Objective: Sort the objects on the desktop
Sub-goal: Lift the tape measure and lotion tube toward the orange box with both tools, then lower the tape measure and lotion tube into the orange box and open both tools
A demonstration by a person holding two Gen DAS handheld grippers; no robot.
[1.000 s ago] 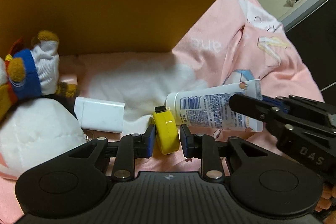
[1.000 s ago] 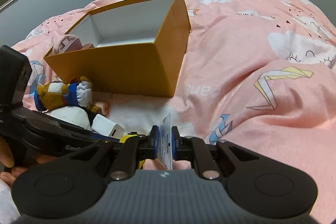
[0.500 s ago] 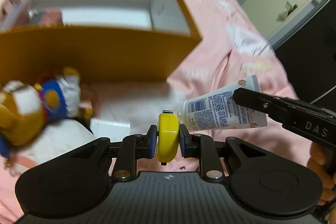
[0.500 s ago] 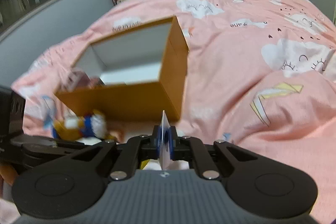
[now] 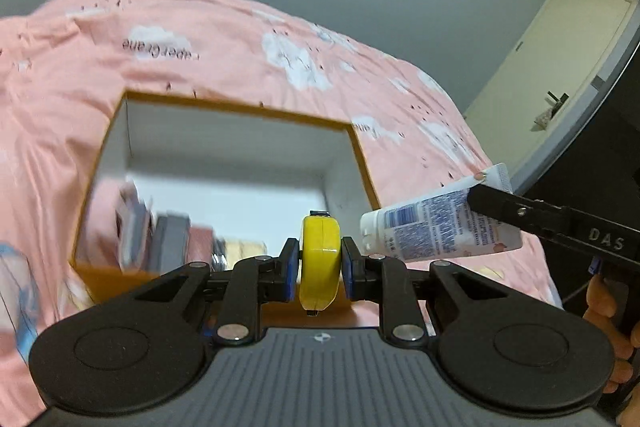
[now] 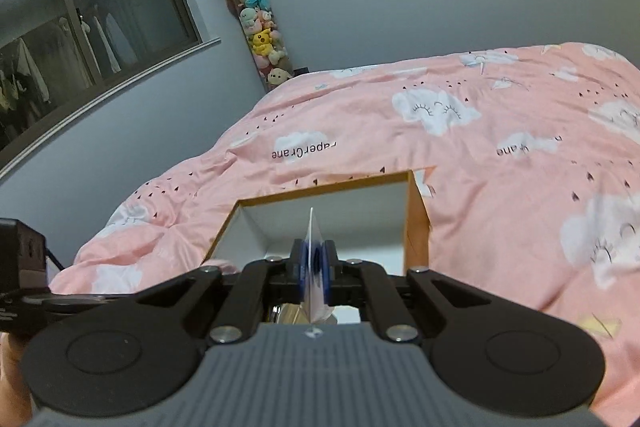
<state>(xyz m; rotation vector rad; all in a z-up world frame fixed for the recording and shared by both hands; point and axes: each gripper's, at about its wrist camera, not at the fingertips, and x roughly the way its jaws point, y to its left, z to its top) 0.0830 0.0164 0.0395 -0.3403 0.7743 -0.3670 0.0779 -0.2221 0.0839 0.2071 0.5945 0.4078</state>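
My left gripper (image 5: 320, 269) is shut on a small yellow tape measure (image 5: 320, 259), held upright above the near wall of an orange cardboard box (image 5: 362, 155) with white inside walls. To its right, the right gripper pinches the flat crimped end of a white cream tube (image 5: 436, 227), which hangs sideways with its cap pointing left. In the right wrist view my right gripper (image 6: 314, 273) is shut on that tube end (image 6: 314, 275), seen edge-on, and the box (image 6: 416, 223) lies just beyond it.
Several blurred packets and small boxes (image 5: 160, 239) lie in the box's left part. The box rests on a pink quilt (image 5: 200, 39) with cloud prints. A net of plush toys (image 6: 260, 39) hangs in the room's corner; a door (image 5: 560, 75) is at right.
Both grippers rose from the quilt with their objects and tilted up, so the box opening now lies below and ahead. The plush duck and white charger dropped out of view.
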